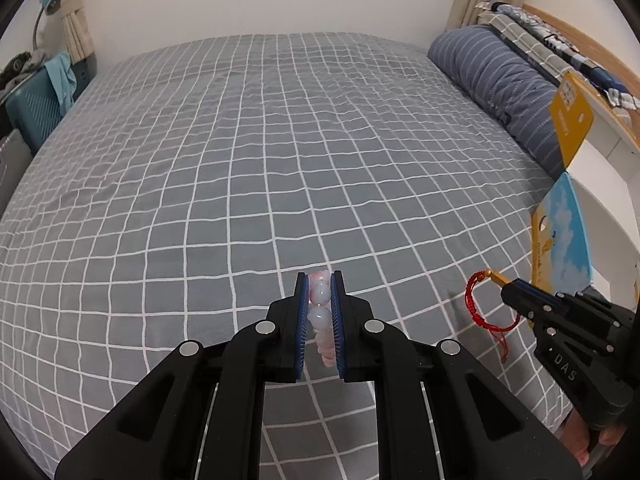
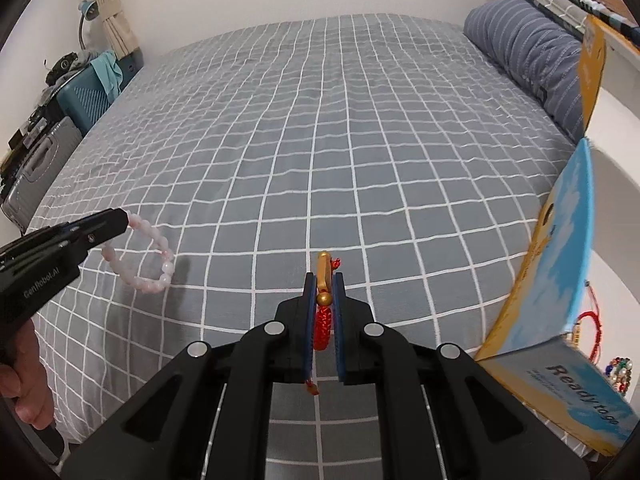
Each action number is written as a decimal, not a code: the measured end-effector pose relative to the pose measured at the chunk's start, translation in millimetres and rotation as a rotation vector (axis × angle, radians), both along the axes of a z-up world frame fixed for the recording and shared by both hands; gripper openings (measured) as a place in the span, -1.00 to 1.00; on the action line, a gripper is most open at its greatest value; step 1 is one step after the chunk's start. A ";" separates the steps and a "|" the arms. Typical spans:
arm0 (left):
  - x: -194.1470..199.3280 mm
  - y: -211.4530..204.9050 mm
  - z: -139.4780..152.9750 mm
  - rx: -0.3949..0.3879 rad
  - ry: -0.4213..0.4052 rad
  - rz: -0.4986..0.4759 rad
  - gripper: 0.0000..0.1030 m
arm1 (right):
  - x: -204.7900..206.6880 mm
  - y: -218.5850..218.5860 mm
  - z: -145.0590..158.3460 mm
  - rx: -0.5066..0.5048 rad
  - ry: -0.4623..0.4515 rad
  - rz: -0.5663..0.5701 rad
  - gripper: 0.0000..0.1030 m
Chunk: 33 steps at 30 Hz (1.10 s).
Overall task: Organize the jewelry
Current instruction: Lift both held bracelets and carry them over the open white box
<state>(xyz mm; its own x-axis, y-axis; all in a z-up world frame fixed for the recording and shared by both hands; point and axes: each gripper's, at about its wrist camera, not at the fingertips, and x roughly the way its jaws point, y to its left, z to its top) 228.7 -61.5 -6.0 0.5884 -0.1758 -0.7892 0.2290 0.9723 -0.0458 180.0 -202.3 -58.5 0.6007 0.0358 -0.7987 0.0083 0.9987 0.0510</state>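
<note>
grey checked bedsheet [image 1: 280, 140], left hand-held gripper [image 1: 320, 280] clamping round pink beaded bracelet [image 2: 140, 256], right hand-held gripper [image 2: 324, 280] clamping red braided cord bracelet [image 1: 476, 300]

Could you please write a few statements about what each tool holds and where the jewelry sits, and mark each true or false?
1. The left tool is shut on the pink bead bracelet. True.
2. The right tool is open and holds nothing. False: it is shut on the red cord bracelet.
3. Both bracelets lie flat on the bed. False: both are held above it.
4. A blue box stands at the bed's right. True.
</note>
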 end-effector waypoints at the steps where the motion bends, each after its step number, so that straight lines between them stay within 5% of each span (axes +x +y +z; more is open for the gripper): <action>1: -1.4 -2.0 1.8 0.003 -0.002 -0.005 -0.79 | -0.9 -1.4 3.0 0.000 -0.002 -0.001 -0.86; 15: -5.2 -42.7 26.8 0.008 -0.034 -0.104 -0.79 | -24.7 -54.6 50.0 -0.020 -0.070 -0.127 -0.86; 33: -26.0 -175.7 79.5 -0.031 -0.102 -0.357 -0.79 | -92.2 -193.5 86.5 -0.023 -0.107 -0.403 -0.86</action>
